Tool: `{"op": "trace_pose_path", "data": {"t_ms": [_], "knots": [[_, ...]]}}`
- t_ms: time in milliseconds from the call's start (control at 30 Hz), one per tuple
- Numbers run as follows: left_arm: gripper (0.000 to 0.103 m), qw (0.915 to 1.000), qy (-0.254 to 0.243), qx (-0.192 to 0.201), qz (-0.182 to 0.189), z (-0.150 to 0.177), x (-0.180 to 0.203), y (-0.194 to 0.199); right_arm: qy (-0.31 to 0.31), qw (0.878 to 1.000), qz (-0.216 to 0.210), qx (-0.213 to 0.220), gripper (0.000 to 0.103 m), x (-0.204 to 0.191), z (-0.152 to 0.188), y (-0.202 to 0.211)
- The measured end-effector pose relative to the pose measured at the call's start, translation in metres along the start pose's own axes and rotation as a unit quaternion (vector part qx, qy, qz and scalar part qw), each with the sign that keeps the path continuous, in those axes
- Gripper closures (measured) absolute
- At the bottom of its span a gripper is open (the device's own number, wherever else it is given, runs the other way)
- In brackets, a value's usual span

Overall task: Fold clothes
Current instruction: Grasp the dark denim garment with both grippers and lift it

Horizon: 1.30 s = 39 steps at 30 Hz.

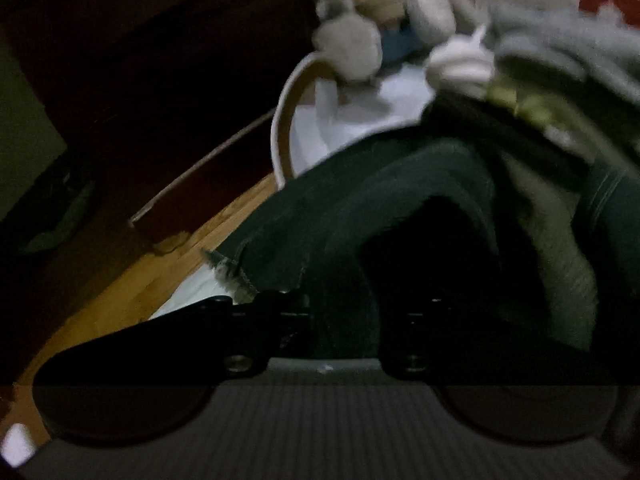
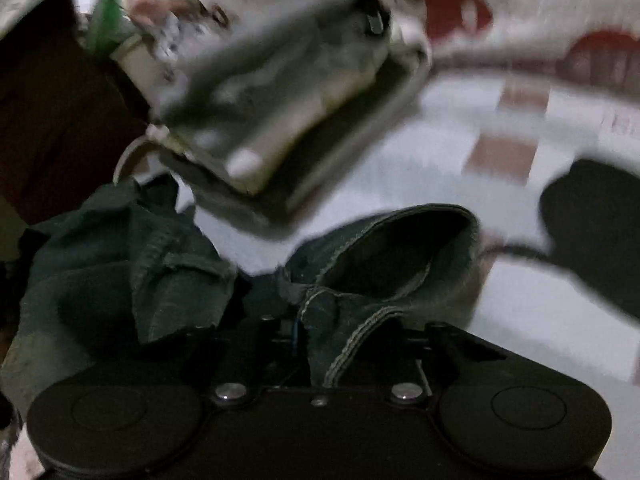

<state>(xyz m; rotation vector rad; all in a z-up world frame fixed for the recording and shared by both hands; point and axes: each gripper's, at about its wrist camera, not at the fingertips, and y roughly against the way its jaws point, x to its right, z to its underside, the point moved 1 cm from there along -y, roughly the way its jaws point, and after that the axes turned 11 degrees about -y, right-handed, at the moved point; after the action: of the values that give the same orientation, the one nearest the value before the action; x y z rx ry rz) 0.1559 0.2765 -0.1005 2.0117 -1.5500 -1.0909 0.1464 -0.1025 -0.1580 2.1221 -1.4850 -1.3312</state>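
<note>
Between both pairs of tongs hangs a dark green garment [image 2: 168, 264], bunched over a white surface [image 2: 400, 184]. The right tongs [image 2: 320, 344] are clamped on a stitched hem; the left tongs [image 1: 344, 320] appear clamped on cloth too. It looks soft and limp, so seams give the best hold. Blurred clutter behind stays unreadable.

L claw [image 1: 340, 320] low, fingers dark/unclear, R claw [image 2: 344, 344] clamped on cloth

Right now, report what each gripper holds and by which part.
Both hold the dark green garment. The right gripper pinches a stitched hem edge; the left gripper is buried in its folds, so the exact part cannot be told.
</note>
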Motion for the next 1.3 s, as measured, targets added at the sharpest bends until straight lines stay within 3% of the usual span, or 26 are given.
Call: {"op": "trace_pose_path", "data": {"t_ms": [100, 267, 367, 500, 533, 600, 667, 767, 833, 900, 933, 1067, 1133, 1167, 1200, 1233, 1300], "knots": [[0.097, 0.999, -0.01, 0.019, -0.038, 0.0, 0.001, 0.01, 0.019, 0.999, 0.007, 0.035, 0.087, 0.0, -0.009, 0.024], [0.097, 0.9975, 0.012, 0.057, -0.039, -0.005, -0.004, 0.034, 0.058, 0.989, 0.058, 0.12, 0.092, -0.004, -0.033, 0.051], [0.097, 0.9968, -0.013, 0.071, -0.033, -0.009, -0.002, 0.042, 0.025, 0.987, 0.073, 0.142, 0.092, 0.011, -0.058, 0.069], [0.091, 0.9981, -0.041, 0.045, 0.006, -0.004, 0.009, 0.018, -0.077, 0.995, 0.042, 0.046, 0.079, 0.058, -0.061, 0.053], [0.088, 0.9985, -0.04, 0.033, 0.016, -0.002, 0.012, 0.01, -0.105, 0.993, 0.037, 0.033, 0.066, 0.068, -0.056, 0.05], [0.073, 0.9987, -0.039, 0.014, 0.031, 0.002, 0.017, -0.004, -0.162, 0.987, 0.026, 0.006, 0.051, 0.088, -0.046, 0.046], [0.059, 0.9987, -0.038, 0.004, 0.033, 0.005, 0.021, -0.014, -0.211, 0.977, 0.018, -0.016, 0.049, 0.106, -0.037, 0.043], [0.051, 0.9989, -0.043, 0.01, 0.016, 0.005, 0.023, -0.021, -0.246, 0.968, 0.04, -0.024, 0.041, 0.118, -0.025, 0.045], [0.051, 0.9987, -0.049, 0.016, 0.004, 0.002, 0.022, -0.026, -0.263, 0.963, 0.041, -0.03, 0.038, 0.125, -0.02, 0.042], [0.075, 0.9982, -0.058, 0.012, -0.008, -0.003, 0.022, -0.032, -0.278, 0.959, 0.042, -0.033, 0.033, 0.127, -0.013, 0.037], [0.093, 0.9979, -0.063, 0.005, -0.011, -0.005, 0.022, -0.034, -0.289, 0.956, 0.043, -0.036, 0.033, 0.128, -0.01, 0.033], [0.088, 0.9985, -0.052, 0.009, 0.011, -0.008, 0.02, -0.032, -0.354, 0.934, 0.016, -0.054, 0.03, 0.116, 0.01, 0.008], [0.088, 0.9985, -0.054, 0.002, 0.008, -0.008, 0.021, -0.035, -0.352, 0.935, 0.004, -0.04, 0.021, 0.107, 0.008, -0.004], [0.09, 0.9983, -0.058, -0.001, 0.005, -0.008, 0.023, -0.037, -0.333, 0.942, -0.001, -0.031, 0.025, 0.102, 0.005, -0.006], [0.092, 0.9979, -0.064, 0.001, -0.004, -0.009, 0.025, -0.036, -0.302, 0.953, -0.006, -0.026, 0.063, 0.095, 0.0, -0.005], [0.096, 0.9974, -0.071, 0.004, -0.014, -0.01, 0.027, -0.034, -0.27, 0.963, -0.011, -0.02, 0.093, 0.089, -0.004, -0.004], [0.097, 0.9959, -0.081, 0.018, -0.037, -0.014, 0.028, -0.02, -0.205, 0.978, -0.021, -0.009, 0.093, 0.076, -0.013, -0.003]]}}
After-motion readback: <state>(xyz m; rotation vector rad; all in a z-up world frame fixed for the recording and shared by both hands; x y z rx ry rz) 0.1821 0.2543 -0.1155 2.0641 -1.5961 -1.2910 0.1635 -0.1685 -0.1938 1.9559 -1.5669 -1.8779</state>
